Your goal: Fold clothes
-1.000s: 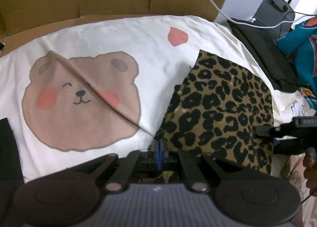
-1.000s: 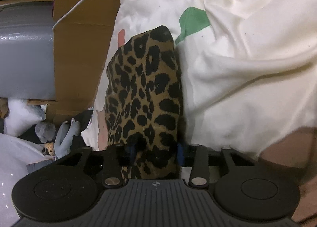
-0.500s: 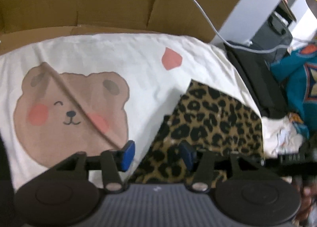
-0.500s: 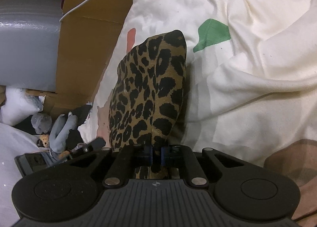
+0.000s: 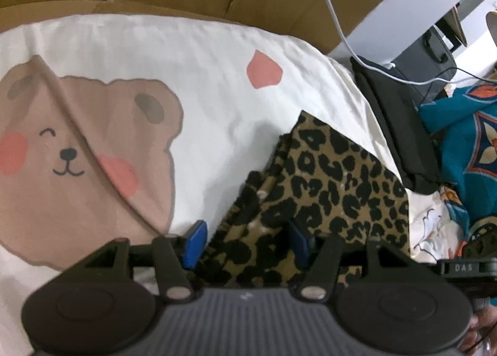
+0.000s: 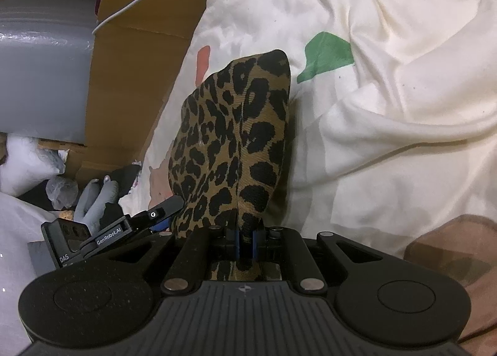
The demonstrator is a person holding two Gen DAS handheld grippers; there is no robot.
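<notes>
Left view light: soft and even, bright on the white bedsheet [image 5: 202, 54]; brightest at the upper right.
Right view light: dimmer, warmer; the sheet [image 6: 403, 107] looks cream.
Shadows: a soft grey one left of the leopard cloth [image 5: 341, 175]; a dark band along its right edge [image 6: 236, 144] in the right view.
Blur: mild smear in the left view.
Distortion: strong fisheye bending, black corners.

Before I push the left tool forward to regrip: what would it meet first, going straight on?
Probably the leopard-print garment, bunched between the open left tool; past it, the bear-print sheet.
</notes>
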